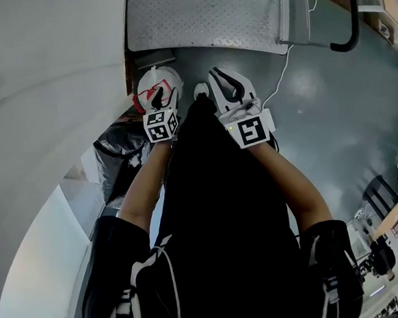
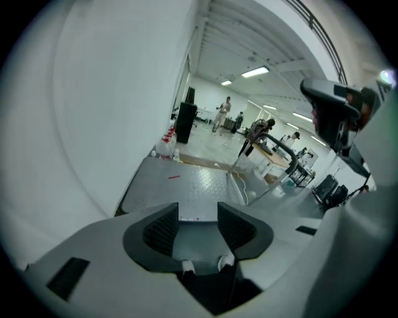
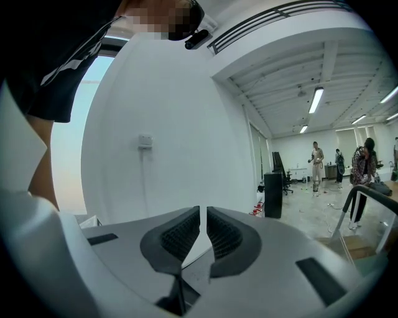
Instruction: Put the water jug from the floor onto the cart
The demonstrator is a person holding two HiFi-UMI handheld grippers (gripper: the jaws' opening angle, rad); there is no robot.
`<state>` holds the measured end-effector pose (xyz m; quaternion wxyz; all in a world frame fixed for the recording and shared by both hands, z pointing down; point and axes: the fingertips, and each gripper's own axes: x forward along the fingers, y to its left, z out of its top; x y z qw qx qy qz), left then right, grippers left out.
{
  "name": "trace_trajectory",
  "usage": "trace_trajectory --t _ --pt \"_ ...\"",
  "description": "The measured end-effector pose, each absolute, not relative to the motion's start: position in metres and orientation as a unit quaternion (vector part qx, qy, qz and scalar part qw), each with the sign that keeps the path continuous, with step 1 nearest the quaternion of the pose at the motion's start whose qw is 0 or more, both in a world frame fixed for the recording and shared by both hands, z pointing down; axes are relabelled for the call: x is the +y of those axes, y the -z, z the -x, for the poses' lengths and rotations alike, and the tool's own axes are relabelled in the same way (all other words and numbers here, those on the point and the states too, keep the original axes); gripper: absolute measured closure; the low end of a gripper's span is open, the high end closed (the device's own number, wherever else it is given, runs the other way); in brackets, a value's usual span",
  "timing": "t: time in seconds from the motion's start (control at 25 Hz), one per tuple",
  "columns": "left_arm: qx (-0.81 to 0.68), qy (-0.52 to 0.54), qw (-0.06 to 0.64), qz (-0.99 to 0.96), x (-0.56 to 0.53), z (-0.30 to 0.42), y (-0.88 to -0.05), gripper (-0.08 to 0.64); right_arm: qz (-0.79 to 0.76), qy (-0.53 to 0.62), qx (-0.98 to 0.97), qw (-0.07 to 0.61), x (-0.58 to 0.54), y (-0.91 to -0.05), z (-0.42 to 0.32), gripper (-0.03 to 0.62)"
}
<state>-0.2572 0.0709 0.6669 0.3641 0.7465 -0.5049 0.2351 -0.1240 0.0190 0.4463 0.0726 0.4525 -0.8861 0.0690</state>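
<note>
Step, as judged: reaching down, nothing held yet. left gripper (image 1: 158,89) fingers spread wide and empty. right gripper (image 1: 227,80) fingers closed to a slit, nothing between them.

No view shows the water jug, so I cannot place it.

The cart deck (image 1: 201,14) lies just beyond both sets of fingertips, near edge facing them. Its handle (image 1: 350,12) is far right.

Next: find the jug and get the open fingers around its handle or neck.

Room: wall (image 1: 42,78) close left of the left fingers, black bag (image 1: 119,151) just behind them. Open floor (image 1: 319,111) right of the right fingers.

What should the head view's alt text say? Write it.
A person in black, seen from above, holds the left gripper and right gripper out over a grey floor. Ahead lies the cart, a ridged metal deck with a black handle at the right.
</note>
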Motion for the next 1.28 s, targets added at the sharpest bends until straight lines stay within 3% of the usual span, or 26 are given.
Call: trace_trajectory --t 0.48,1.28 --pt "-0.426 -0.372 0.432 -0.703 0.117 0.297 -0.778 0.364 -0.445 -0.076 -0.887 0.099 0.031 -0.460 0.126 0.571" --pt "-0.426 -0.389 0.491 -0.653 0.121 0.294 -0.887 0.364 -0.472 -0.089 -0.869 0.120 0.026 -0.522 0.112 0.571"
